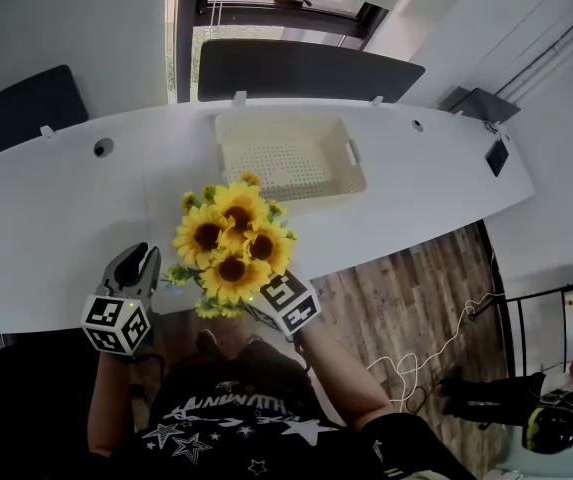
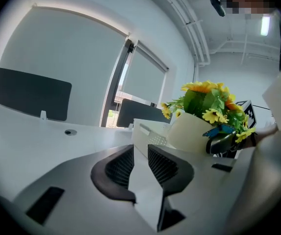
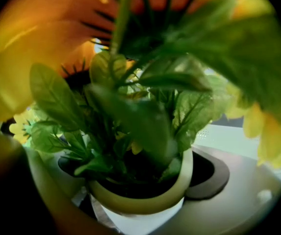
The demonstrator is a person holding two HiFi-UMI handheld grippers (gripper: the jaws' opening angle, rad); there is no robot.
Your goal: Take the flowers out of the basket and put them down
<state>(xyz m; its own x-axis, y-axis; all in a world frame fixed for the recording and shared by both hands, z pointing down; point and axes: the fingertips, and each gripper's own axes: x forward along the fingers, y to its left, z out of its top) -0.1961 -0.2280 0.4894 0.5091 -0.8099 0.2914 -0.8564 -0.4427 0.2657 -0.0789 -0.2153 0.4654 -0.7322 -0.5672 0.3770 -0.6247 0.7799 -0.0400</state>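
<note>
Side by side, pointing forward: right tool (image 1: 262, 310) grips the flower pot (image 3: 141, 207), left tool (image 1: 138, 266) narrow, empty.

A long white table (image 1: 56, 218) carries a cream perforated basket (image 1: 286, 158), standing near its far edge.

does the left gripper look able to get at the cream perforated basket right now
Probably yes. Only bare white table lies between the left gripper and the cream perforated basket, and its jaws are empty. The white pot of yellow sunflowers is off to its right, in the right gripper.
</note>
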